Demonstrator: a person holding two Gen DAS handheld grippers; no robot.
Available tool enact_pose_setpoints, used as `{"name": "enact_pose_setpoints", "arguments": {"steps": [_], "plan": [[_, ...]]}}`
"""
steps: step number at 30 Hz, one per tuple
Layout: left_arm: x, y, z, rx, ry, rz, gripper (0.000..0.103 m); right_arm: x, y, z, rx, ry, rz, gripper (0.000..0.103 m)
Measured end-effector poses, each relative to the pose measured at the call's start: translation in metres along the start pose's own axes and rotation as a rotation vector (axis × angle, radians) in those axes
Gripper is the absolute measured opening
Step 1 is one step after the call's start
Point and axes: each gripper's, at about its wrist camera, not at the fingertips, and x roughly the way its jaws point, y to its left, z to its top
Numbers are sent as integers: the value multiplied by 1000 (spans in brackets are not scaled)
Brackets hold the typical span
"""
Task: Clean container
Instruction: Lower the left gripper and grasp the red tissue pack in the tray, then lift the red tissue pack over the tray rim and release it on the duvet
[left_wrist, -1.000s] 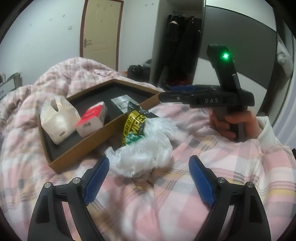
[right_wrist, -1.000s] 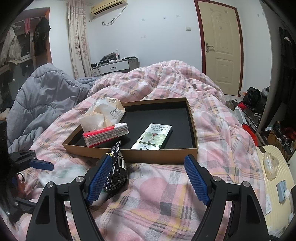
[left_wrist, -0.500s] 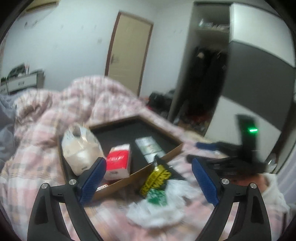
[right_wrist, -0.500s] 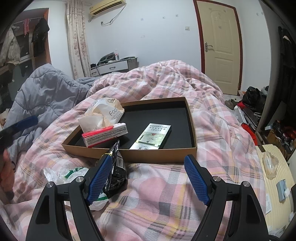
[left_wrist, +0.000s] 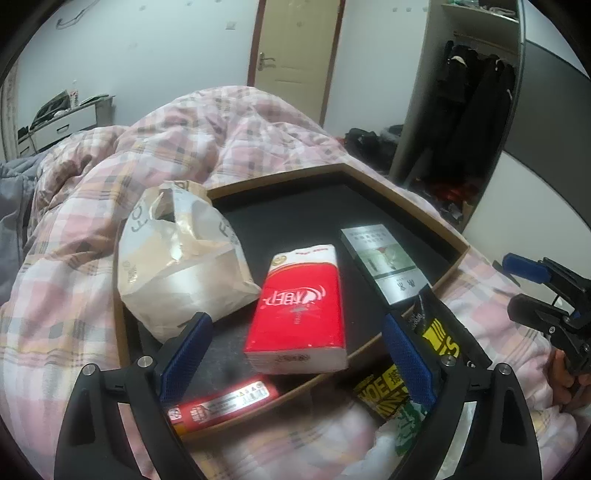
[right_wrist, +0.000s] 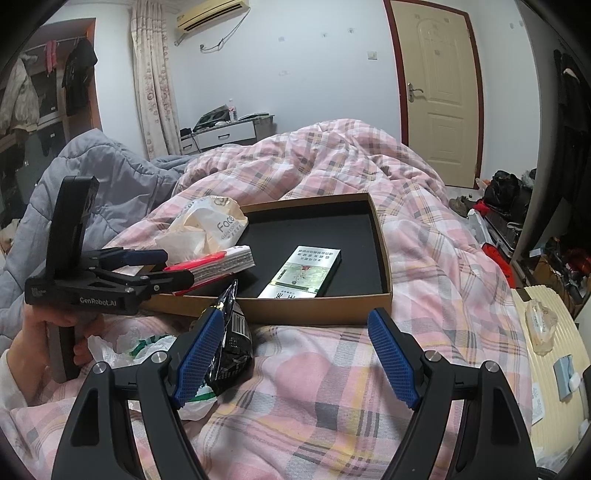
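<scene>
In the left wrist view, the left gripper (left_wrist: 295, 354) is held over the near corner of the brown container (left_wrist: 448, 236), which lies on a pink checked quilt (left_wrist: 66, 258). Its jaws are closing, and the red tissue pack (left_wrist: 299, 306) sits between the 2 blue pads without being pressed. Inside the container are also seen a crumpled paper bag (left_wrist: 177, 254), a green and silver box (left_wrist: 384, 262) and a red tube (left_wrist: 221, 404). A black and yellow wrapper (left_wrist: 439, 347) leans outside the container wall, above a white plastic bag (left_wrist: 391, 443).

In the right wrist view, the right gripper (right_wrist: 295, 354) is held just short of the container (right_wrist: 317, 308), jaws released, with only quilt (right_wrist: 424, 236) between them. The wrapper (right_wrist: 231, 343) is seen just beside its left pad. The left gripper (right_wrist: 159, 267) is seen reaching in at the tissue pack (right_wrist: 221, 264).
</scene>
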Motion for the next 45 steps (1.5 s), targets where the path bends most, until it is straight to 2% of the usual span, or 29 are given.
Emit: {"name": "enact_pose_setpoints", "arguments": {"steps": [1,3,7,11,14,16,18,21,23,25,28,32,35,37,38,45], "plan": [[0,-1,-1,-3,2,-7,76,0,0,0,1,-1,1,79],[-1,-4,-3,-5,3,-4,46,0,0,0,2,-2,1,79],[-9,-3,-9,-23,-47,21,46,0,0,0,0,-1,0,79],[-34,1,-16,-52,-128,-10,46,0,0,0,1,-1,1,79],[-57,-4,-27,-22,-178,-45,46,0,0,0,2,-1,1,79],[-69,-10,-34,2,-213,-94,46,-1,0,0,1,-1,1,79],[-80,-20,-45,51,-244,-183,46,0,0,0,0,-1,0,79],[-88,-43,-56,173,-252,-274,46,-1,0,0,3,-2,2,79],[-90,-60,-61,266,-254,-293,46,-1,0,0,6,-6,1,79],[-89,-70,-64,315,-244,-302,46,-2,-1,0,14,-20,-16,79],[-83,-77,-66,354,-213,-315,46,-9,-7,2,43,-56,-29,79],[-79,-72,-65,340,-193,-350,46,-14,-18,3,99,-93,-49,79],[-75,-66,-64,310,-181,-365,50,-11,-22,4,122,-90,-51,79],[-76,-66,-67,300,-179,-368,63,-10,-22,6,116,-84,-55,79],[-78,-66,-68,297,-183,-367,75,-10,-21,8,113,-86,-63,79],[-92,-60,-70,269,-256,-380,77,-4,-8,47,36,-163,-162,79]]}}
